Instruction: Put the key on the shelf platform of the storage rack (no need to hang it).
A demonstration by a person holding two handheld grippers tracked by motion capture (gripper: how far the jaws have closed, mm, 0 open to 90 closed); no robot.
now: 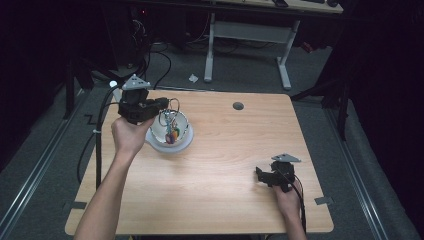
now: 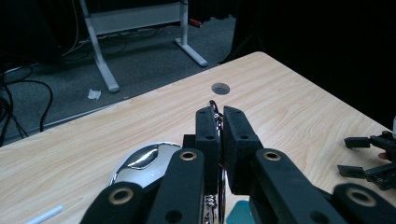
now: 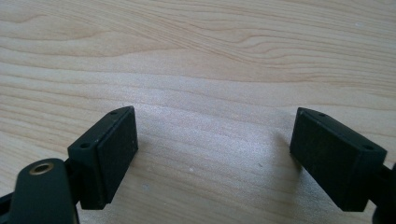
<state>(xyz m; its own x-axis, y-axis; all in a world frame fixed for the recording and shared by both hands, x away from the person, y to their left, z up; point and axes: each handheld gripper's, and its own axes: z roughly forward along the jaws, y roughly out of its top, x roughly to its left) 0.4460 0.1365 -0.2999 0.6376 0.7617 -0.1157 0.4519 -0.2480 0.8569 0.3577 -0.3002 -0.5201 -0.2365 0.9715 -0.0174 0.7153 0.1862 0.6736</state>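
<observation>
Whisk (image 1: 172,116) is the best reading of the thin wire loops held above the bowl (image 1: 184,144); only a wire end and a coil are seen between the jaws in the left gripper view, so the identification is offered with some doubt. It hangs at about ten o'clock on the table (image 1: 225,200), its lower end inside the bowl, where something coloured orange, green and purple is seen but cannot be made out.

The wire is pinched by the left gripper (image 2: 215,122), whose jaws are pressed almost together on it, near the top of the loops. The bowl, shiny inside with a pale rim, sits just below and slightly toward five o'clock of that gripper. A round hole (image 1: 238,106) in the tabletop lies farther off, toward one o'clock.

The grip is judged to be a narrow one on smooth wire, so the whisk could slip or swivel between the pads if it is swung. The light bowl could also be dragged or tipped if the wires catch its rim, since it is not steadied by anything.

The left hand (image 1: 129,136) is raised, forearm reaching forward from six o'clock. The right gripper (image 3: 212,154) rests low at four o'clock, jaws spread wide over bare wood, holding nothing.
</observation>
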